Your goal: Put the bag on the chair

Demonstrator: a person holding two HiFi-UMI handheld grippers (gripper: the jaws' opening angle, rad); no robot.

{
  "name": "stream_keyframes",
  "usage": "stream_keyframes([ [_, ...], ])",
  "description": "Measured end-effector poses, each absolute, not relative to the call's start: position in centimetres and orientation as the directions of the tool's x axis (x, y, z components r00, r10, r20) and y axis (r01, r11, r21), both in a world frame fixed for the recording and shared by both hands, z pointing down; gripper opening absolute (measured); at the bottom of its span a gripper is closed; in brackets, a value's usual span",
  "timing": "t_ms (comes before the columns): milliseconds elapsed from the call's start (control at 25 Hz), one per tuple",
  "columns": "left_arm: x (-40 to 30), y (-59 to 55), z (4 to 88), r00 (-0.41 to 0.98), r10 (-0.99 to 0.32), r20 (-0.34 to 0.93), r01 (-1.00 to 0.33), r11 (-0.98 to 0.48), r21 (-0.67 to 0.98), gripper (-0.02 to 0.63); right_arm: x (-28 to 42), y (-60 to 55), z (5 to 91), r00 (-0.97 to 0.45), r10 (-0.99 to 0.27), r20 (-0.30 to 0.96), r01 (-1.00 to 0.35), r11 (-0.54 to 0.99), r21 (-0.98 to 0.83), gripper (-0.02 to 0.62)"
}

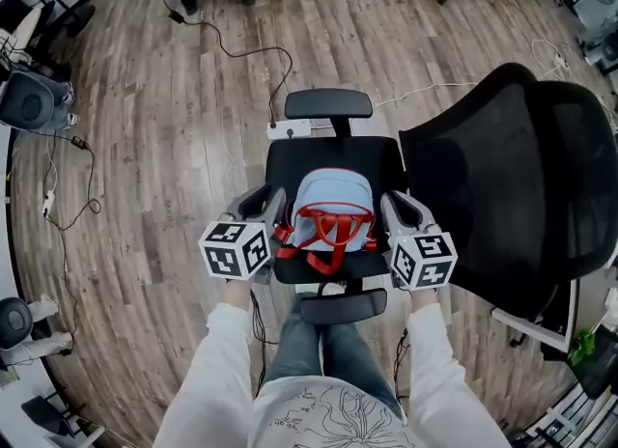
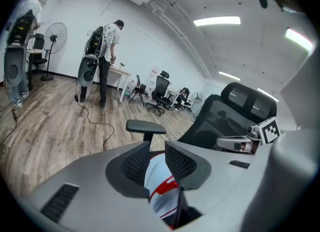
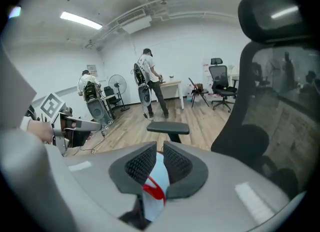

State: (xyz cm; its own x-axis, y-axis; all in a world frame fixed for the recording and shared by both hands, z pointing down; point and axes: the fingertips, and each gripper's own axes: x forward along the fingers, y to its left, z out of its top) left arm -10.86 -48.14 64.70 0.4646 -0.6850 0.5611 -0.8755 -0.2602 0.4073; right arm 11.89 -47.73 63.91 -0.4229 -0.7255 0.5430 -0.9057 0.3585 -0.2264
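A light-blue bag (image 1: 333, 203) with red straps rests on the black seat (image 1: 290, 161) of an office chair. My left gripper (image 1: 266, 203) is at the bag's left side and my right gripper (image 1: 394, 207) at its right side. In the left gripper view the jaws of the left gripper (image 2: 157, 153) stand apart, with the bag (image 2: 159, 178) showing through the gap, below them. In the right gripper view the right gripper (image 3: 159, 158) also shows a gap, and the bag (image 3: 157, 178) with a red strap lies under it. Neither pair of pads presses on the bag.
The chair's mesh backrest (image 1: 512, 176) leans away to the right. One armrest (image 1: 328, 103) is on the far side and another (image 1: 343, 306) is near my legs. Cables (image 1: 241, 50) run over the wooden floor. People (image 2: 102, 61) stand at desks farther back.
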Motion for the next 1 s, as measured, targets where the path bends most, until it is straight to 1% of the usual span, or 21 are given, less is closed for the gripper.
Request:
stream_keyframes([
  [320, -11.2, -47.8, 50.2, 0.391, -0.847, 0.359, -0.918, -0.328, 0.223, 0.019, 11.7, -47.6, 51.6, -0.38, -0.856, 0.351, -0.925, 0.347, -0.154, 0.026],
  [480, -11.8, -46.9, 43.7, 0.362, -0.9, 0.243, -0.928, -0.323, 0.185, 0.008, 11.5, -47.7, 45.9, -0.362, -0.896, 0.256, -0.932, 0.34, -0.13, 0.026],
  [600, -12.1, -45.8, 40.3, 0.328, -0.927, 0.184, -0.938, -0.296, 0.179, 0.006, 11.0, -46.9, 42.5, -0.353, -0.914, 0.201, -0.935, 0.336, -0.115, 0.023],
  [760, -12.1, -44.5, 37.4, 0.315, -0.94, 0.134, -0.94, -0.29, 0.178, 0.006, 10.6, -45.3, 38.9, -0.354, -0.926, 0.135, -0.934, 0.341, -0.108, 0.018],
  [1000, -12.3, -42.7, 34.3, 0.303, -0.949, 0.082, -0.949, -0.293, 0.117, 0.006, 10.7, -43.8, 35.2, -0.34, -0.939, 0.062, -0.939, 0.334, -0.082, 0.018],
])
